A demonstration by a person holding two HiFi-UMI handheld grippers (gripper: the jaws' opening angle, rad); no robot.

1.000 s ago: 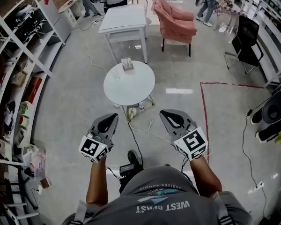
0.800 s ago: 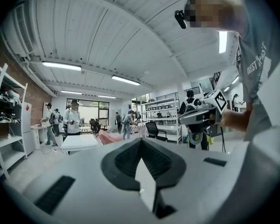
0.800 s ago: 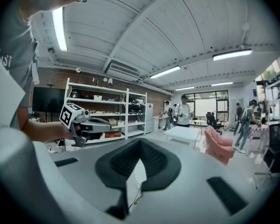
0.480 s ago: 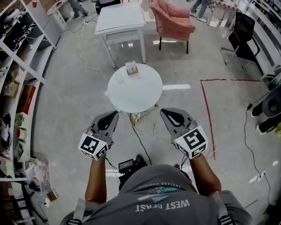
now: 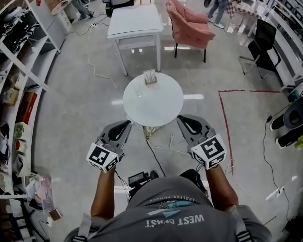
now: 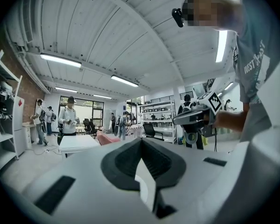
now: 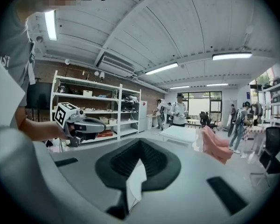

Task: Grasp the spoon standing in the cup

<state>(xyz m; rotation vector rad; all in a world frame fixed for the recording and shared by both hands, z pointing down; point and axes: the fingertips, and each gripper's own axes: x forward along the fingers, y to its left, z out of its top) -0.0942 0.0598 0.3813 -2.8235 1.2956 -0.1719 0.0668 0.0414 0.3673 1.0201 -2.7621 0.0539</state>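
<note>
Round white table sits closer than a second ago, so this looks like the approach. Its cup, spoon too small to see, stands well beyond the left gripper and right gripper, both closed and empty.

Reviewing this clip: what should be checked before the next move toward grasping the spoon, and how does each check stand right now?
1. Target table in view: ok, the round white table lies ahead.
2. Cup located: ok, what looks like a clear cup stands on it.
3. Spoon in the cup: cannot tell, too small to make out.
4. Jaws ready to grasp: not ok, left gripper and right gripper are both shut and empty.
5. Within reach: not ok, both grippers are held near the body, short of the cup.
6. Path: not ok, cables lie on the floor before the table.
</note>
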